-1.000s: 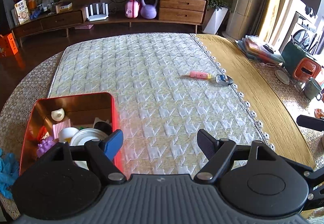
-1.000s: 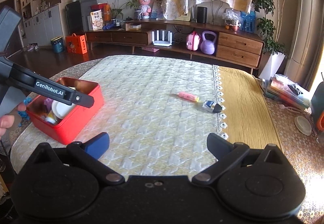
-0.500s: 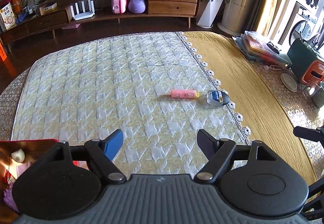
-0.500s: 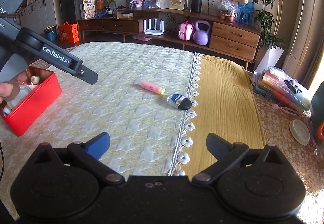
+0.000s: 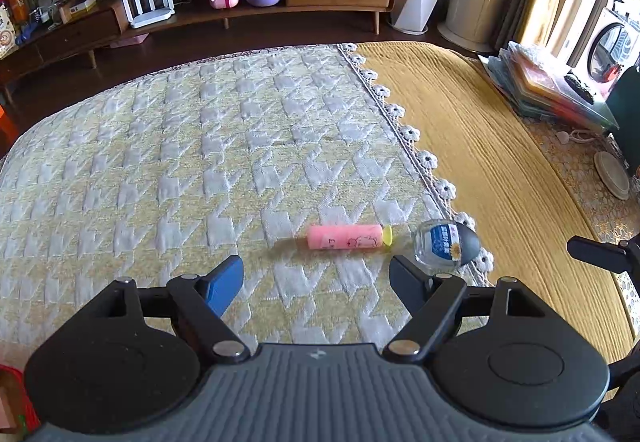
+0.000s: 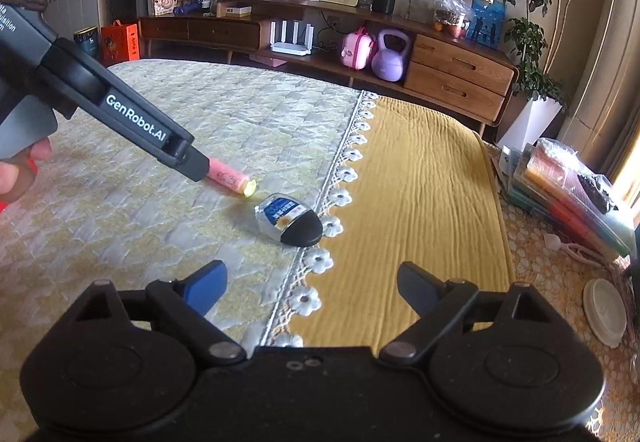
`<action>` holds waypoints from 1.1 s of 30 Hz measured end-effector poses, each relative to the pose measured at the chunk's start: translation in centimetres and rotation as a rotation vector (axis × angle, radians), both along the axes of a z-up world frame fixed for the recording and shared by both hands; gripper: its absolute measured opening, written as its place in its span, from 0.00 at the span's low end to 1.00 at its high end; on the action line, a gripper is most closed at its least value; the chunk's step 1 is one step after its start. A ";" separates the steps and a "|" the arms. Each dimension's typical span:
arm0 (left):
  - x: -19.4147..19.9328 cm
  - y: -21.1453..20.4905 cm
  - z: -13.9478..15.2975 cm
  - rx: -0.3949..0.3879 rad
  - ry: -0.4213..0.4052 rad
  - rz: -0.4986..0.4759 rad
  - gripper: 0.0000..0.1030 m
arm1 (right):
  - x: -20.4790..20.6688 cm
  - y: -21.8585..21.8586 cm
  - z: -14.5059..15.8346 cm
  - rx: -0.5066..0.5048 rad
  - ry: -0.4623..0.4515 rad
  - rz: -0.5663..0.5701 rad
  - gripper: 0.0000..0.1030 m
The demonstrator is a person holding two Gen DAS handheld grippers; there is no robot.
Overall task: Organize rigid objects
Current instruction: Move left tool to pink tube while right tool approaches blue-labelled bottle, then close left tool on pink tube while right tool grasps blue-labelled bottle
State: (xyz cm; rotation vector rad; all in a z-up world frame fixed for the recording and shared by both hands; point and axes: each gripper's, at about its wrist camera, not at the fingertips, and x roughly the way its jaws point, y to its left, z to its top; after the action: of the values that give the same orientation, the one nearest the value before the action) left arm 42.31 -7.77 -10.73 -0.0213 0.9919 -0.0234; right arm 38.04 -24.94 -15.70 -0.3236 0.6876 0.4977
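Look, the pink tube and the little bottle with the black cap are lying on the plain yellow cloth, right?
Not quite. The pink tube and the little bottle lie on the quilted patterned cover, beside the plain yellow cloth. The left wrist view shows it.

Your left gripper's finger point(image 6: 176, 150) covering the pink tube's point(image 6: 230, 178) far end, red box point(image 5: 16, 402) cut off at the corner, bottle label point(image 5: 442, 242) print unreadable

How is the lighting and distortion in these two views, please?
Left wrist view: daylight from the right, table evenly lit, pink tube sharp, fisheye bending the cabinet. Right wrist view: bright window glare at the right edge, small bottle sharp, left gripper body close and large.
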 end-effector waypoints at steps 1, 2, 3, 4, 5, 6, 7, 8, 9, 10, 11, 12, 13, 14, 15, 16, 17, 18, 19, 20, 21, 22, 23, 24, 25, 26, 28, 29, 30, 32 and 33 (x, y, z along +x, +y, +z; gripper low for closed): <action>0.7 0.0 -0.4 -0.009 0.009 0.008 0.78 | 0.6 0.2 -0.2 -0.003 0.002 0.003 0.86; 1.2 0.2 -0.7 -0.027 0.018 0.020 0.78 | 1.1 0.3 -0.5 -0.005 0.004 0.007 0.85; 1.7 0.3 -1.0 -0.049 0.028 0.030 0.78 | 1.6 0.4 -0.8 -0.006 0.010 0.017 0.83; 2.2 0.4 -1.3 -0.071 0.040 0.034 0.78 | 1.9 0.6 -1.1 -0.009 0.015 0.030 0.82; 2.5 0.4 -1.6 -0.081 0.048 0.033 0.78 | 2.2 0.8 -1.3 -0.012 0.016 0.043 0.82; 2.8 0.2 -1.9 -0.080 0.053 0.033 0.78 | 2.4 1.0 -1.4 -0.018 0.013 0.056 0.82; 3.0 0.1 -2.2 -0.078 0.054 0.035 0.78 | 2.6 1.3 -1.5 -0.025 0.007 0.070 0.82; 3.2 0.1 -2.4 -0.086 0.053 0.036 0.78 | 2.8 1.5 -1.6 -0.029 0.004 0.080 0.82; 3.3 0.1 -2.5 -0.096 0.052 0.038 0.78 | 3.0 1.7 -1.6 -0.031 0.002 0.089 0.82; 3.5 0.0 -2.7 -0.103 0.051 0.042 0.78 | 3.2 1.9 -1.7 -0.030 0.001 0.096 0.82; 3.6 -0.1 -2.8 -0.105 0.052 0.043 0.78 | 3.4 2.1 -1.8 -0.031 -0.003 0.098 0.82; 3.6 -0.1 -2.9 -0.111 0.051 0.043 0.78 | 3.6 2.2 -1.9 -0.029 -0.005 0.098 0.82; 3.7 -0.2 -3.1 -0.119 0.052 0.044 0.78 | 3.8 2.3 -2.0 -0.025 0.000 0.100 0.81; 3.8 -0.2 -3.2 -0.118 0.052 0.049 0.78 | 4.1 2.4 -2.1 -0.023 0.003 0.101 0.79; 3.8 -0.3 -3.2 -0.113 0.045 0.051 0.78 | 4.2 2.5 -2.3 -0.023 0.003 0.101 0.79; 3.8 -0.4 -3.2 -0.111 0.041 0.049 0.78 | 4.3 2.5 -2.3 -0.016 -0.002 0.098 0.79; 3.9 -0.6 -3.2 -0.109 0.037 0.048 0.78 | 4.4 2.5 -2.4 -0.007 -0.006 0.095 0.79; 3.9 -0.7 -3.2 -0.105 0.033 0.049 0.78 | 4.5 2.5 -2.4 -0.002 -0.012 0.089 0.78; 3.9 -0.8 -3.2 -0.102 0.029 0.047 0.77 | 4.6 2.5 -2.5 0.004 -0.014 0.083 0.77; 3.8 -0.9 -3.2 -0.099 0.025 0.045 0.77 | 4.6 2.5 -2.5 0.014 -0.012 0.080 0.75; 3.8 -1.1 -3.3 -0.095 0.020 0.041 0.77 | 4.6 2.4 -2.5 0.025 -0.009 0.078 0.73; 3.8 -1.2 -3.3 -0.090 0.018 0.038 0.77 | 4.6 2.4 -2.6 0.030 -0.010 0.081 0.72; 3.8 -1.2 -3.3 -0.085 0.014 0.036 0.76 | 4.5 2.5 -2.5 0.033 -0.012 0.086 0.68; 3.7 -1.3 -3.4 -0.083 0.011 0.036 0.76 | 4.5 2.5 -2.5 0.037 -0.012 0.090 0.63; 3.6 -1.4 -3.4 -0.078 0.007 0.037 0.76 | 4.4 2.6 -2.5 0.041 -0.011 0.091 0.61; 3.5 -1.4 -3.4 -0.067 0.002 0.035 0.74 | 4.4 2.6 -2.4 0.043 -0.010 0.092 0.57; 3.4 -1.6 -3.4 -0.039 -0.007 0.029 0.64 | 4.2 2.8 -2.4 0.047 -0.011 0.094 0.51; 3.4 -1.6 -3.4 -0.037 -0.009 0.027 0.63 | 4.2 2.9 -2.4 0.051 -0.011 0.095 0.48; 3.3 -1.5 -3.4 -0.038 -0.011 0.027 0.58 | 4.1 3.0 -2.4 0.054 -0.011 0.095 0.48; 3.3 -1.3 -3.3 -0.045 -0.012 0.027 0.58 | 3.9 3.1 -2.4 0.050 -0.019 0.087 0.48; 3.2 -1.3 -3.2 -0.045 -0.012 0.025 0.58 | 3.9 3.2 -2.4 0.051 -0.019 0.083 0.48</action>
State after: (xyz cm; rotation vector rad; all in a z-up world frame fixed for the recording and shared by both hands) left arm 45.53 -9.07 -13.98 -0.0748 0.9793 -0.0233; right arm 41.91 -21.77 -18.10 -0.3088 0.6442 0.5894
